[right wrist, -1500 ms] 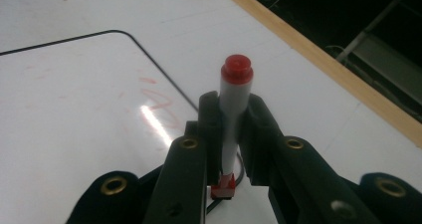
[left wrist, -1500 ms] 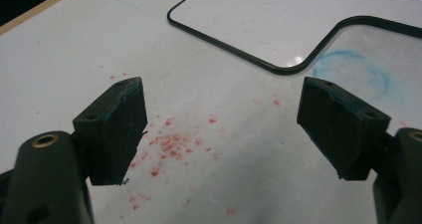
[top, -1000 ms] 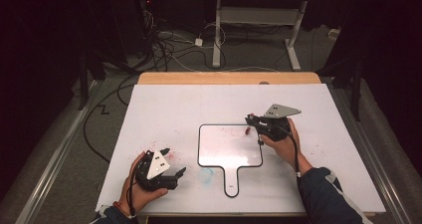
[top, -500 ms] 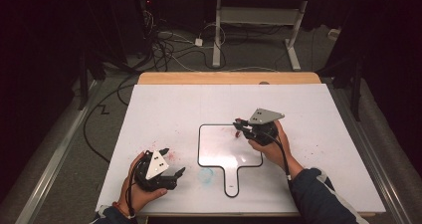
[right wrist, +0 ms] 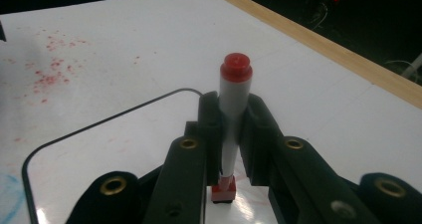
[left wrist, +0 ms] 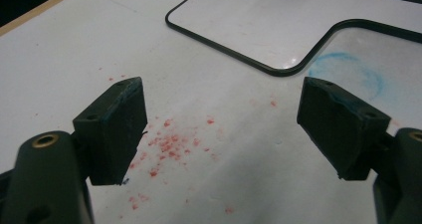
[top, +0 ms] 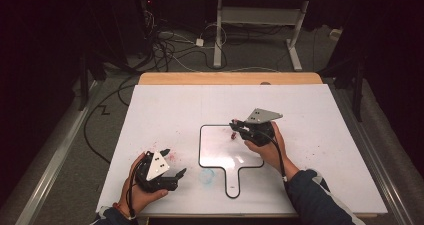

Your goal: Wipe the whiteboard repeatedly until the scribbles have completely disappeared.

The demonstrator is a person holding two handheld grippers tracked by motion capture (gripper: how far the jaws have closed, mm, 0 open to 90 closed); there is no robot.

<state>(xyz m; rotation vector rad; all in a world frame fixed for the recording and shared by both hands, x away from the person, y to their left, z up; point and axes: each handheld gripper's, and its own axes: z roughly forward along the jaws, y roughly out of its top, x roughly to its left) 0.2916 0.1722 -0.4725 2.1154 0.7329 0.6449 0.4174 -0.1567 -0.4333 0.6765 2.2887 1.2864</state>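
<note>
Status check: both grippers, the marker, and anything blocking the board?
Right gripper shut on red marker, over small whiteboard. Left gripper open, empty. Nothing in the way.

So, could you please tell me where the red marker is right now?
The red marker is clamped upright in the right tool, its tip on the whiteboard paddle near that board's upper right corner in the high view.
</note>
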